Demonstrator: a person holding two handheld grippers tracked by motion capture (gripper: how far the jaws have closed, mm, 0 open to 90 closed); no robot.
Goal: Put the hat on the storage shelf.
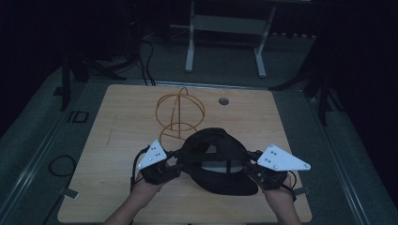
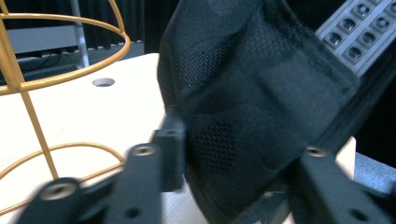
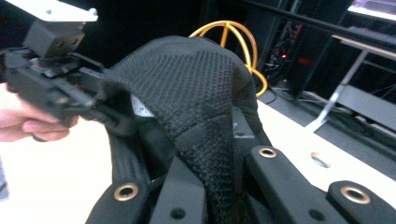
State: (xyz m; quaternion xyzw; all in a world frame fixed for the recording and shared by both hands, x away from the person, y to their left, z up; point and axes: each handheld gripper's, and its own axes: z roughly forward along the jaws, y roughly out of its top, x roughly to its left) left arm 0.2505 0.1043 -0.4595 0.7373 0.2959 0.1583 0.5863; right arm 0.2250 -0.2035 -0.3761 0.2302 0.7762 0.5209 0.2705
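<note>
Black cap (image 1: 217, 161) held at 6 o'clock: right gripper (image 1: 257, 172) clamped on rim, left gripper (image 1: 174, 168) clamped opposite side; slack fabric could slip, snagging wire stand (image 1: 180, 114)

Black mesh cap (image 1: 213, 161), orange wire stand (image 1: 179, 112).

The surface (image 1: 122, 140) is a light wooden top with rounded corners. It has a small round hole (image 1: 224, 101) near its far edge. A yellow wire stand (image 1: 180, 112) is on it, a little behind the middle, with its round base flat on the wood. A black cap (image 1: 216, 161) is near the front edge; whether its brim touches the wood, I cannot tell.
</note>
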